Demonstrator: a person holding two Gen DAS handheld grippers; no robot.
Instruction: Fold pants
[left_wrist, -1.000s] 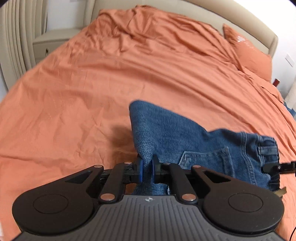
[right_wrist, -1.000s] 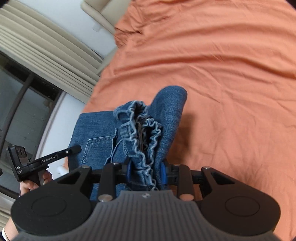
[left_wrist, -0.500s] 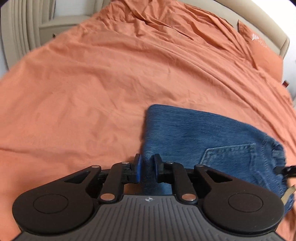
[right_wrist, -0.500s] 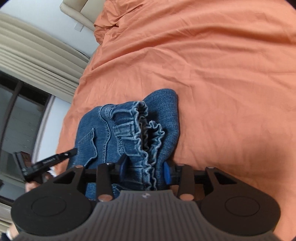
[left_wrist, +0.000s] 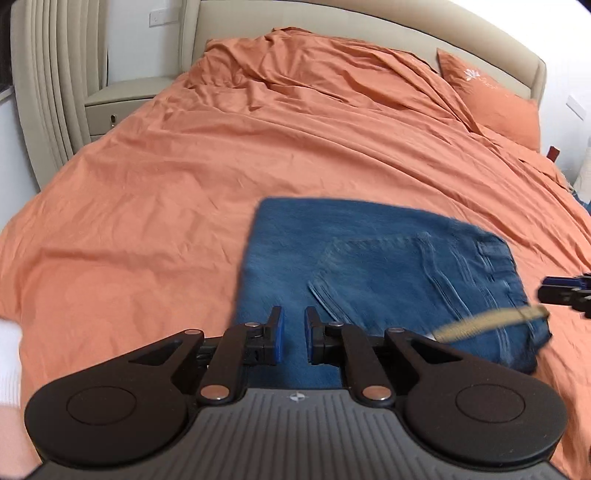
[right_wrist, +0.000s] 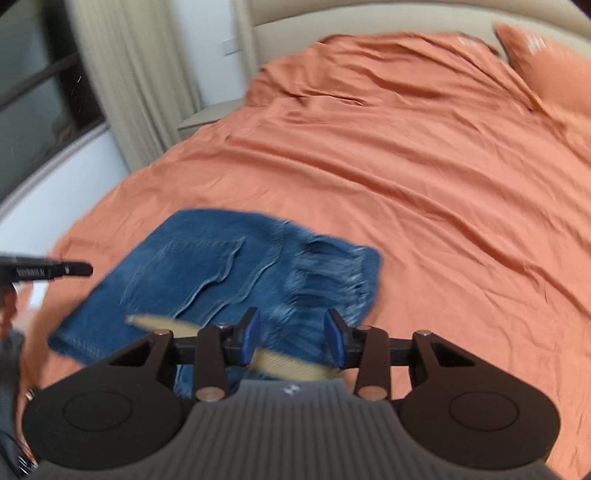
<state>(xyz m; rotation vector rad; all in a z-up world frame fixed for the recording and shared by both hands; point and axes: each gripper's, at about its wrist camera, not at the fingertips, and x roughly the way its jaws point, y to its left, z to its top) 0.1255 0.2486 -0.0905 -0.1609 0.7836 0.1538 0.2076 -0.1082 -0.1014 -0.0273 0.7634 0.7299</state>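
Observation:
The blue denim pants (left_wrist: 373, 269) lie folded into a flat rectangle on the orange bed cover, back pocket up. In the right wrist view the pants (right_wrist: 221, 273) show their gathered waistband at the right end. My left gripper (left_wrist: 293, 328) is open and empty, just above the near left edge of the pants. My right gripper (right_wrist: 291, 332) is open and empty above the near waistband end. A tan strap (right_wrist: 288, 363) lies under its fingers. The right gripper's tip (left_wrist: 565, 290) shows at the right of the left view.
The orange bed cover (left_wrist: 258, 155) spreads wide and rumpled toward the beige headboard (left_wrist: 369, 18). An orange pillow (left_wrist: 491, 99) lies at the far right. A beige nightstand (left_wrist: 118, 99) and curtains (right_wrist: 122, 74) stand at the left. The left gripper's tip (right_wrist: 48, 271) shows at left.
Both grippers let go of the pants and opened. The pants dropped from a held, bunched state to lying flat on the bed. Both grippers drew back and up.

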